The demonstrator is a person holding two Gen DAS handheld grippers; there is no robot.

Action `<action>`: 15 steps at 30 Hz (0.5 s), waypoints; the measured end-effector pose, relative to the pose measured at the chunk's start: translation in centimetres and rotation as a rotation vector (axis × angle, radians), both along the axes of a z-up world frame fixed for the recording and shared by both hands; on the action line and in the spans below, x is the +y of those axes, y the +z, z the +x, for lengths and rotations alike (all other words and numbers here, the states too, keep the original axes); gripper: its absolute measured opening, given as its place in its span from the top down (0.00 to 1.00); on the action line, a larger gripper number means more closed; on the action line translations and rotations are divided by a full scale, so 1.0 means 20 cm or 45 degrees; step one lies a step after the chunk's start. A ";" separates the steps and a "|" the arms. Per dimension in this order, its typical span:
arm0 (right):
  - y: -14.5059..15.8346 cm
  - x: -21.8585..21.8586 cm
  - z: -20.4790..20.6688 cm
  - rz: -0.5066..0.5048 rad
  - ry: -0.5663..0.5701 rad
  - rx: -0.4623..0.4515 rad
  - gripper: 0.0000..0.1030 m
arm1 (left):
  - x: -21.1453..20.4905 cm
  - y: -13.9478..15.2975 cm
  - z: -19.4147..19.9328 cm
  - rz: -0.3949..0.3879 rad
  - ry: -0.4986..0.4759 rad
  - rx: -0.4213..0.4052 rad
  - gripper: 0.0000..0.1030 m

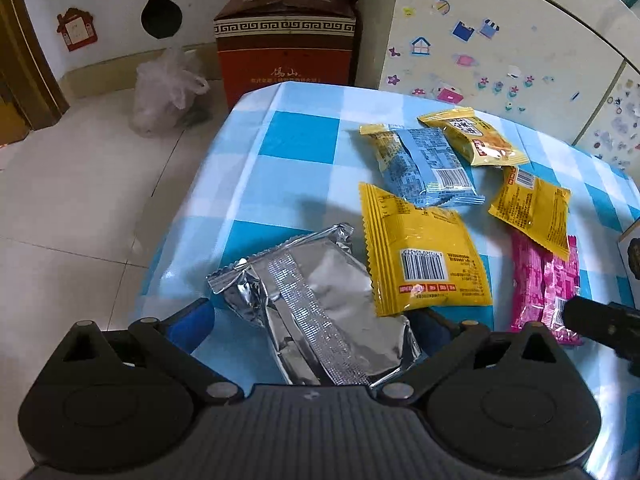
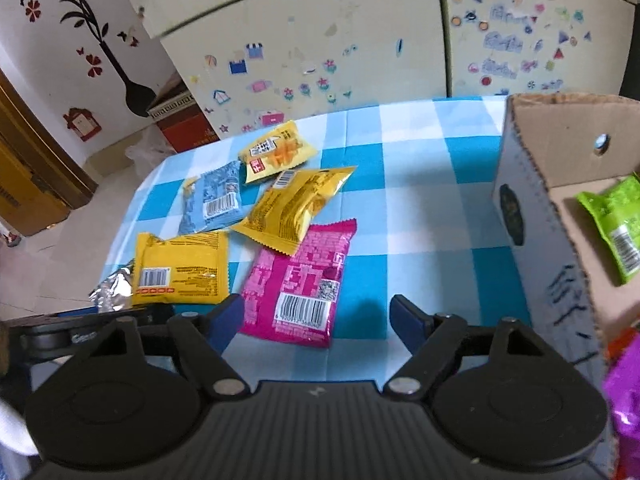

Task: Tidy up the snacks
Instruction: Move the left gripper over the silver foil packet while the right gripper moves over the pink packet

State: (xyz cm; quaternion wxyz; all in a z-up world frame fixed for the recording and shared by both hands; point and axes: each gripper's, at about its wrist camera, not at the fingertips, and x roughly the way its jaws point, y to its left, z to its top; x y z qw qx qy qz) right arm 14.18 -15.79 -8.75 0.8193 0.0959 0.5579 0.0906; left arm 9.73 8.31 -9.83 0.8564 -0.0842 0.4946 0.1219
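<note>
A crumpled silver packet (image 1: pixel 320 312) lies on the checked cloth between the blue fingers of my left gripper (image 1: pixel 312 314), which stands open around it. One corner of it sits under a large yellow packet (image 1: pixel 424 256). My right gripper (image 2: pixel 318 320) is open just above the lower end of a pink packet (image 2: pixel 300 280), fingers on either side. Beyond lie a blue packet (image 2: pixel 212 200) and two more yellow packets (image 2: pixel 296 204) (image 2: pixel 276 152). A cardboard box (image 2: pixel 540 220) at the right holds a green packet (image 2: pixel 616 220).
The table (image 1: pixel 280 140) ends close to the left of the silver packet, with tiled floor below. A brown carton (image 1: pixel 284 40) and a plastic bag (image 1: pixel 168 92) stand on the floor. A sticker-covered cabinet (image 2: pixel 320 40) backs the table. A purple packet (image 2: pixel 624 400) shows at the right edge.
</note>
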 end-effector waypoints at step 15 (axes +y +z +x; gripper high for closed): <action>-0.08 0.17 0.03 -0.147 0.063 -0.103 0.16 | -0.01 -0.01 -0.01 0.015 -0.003 -0.026 0.00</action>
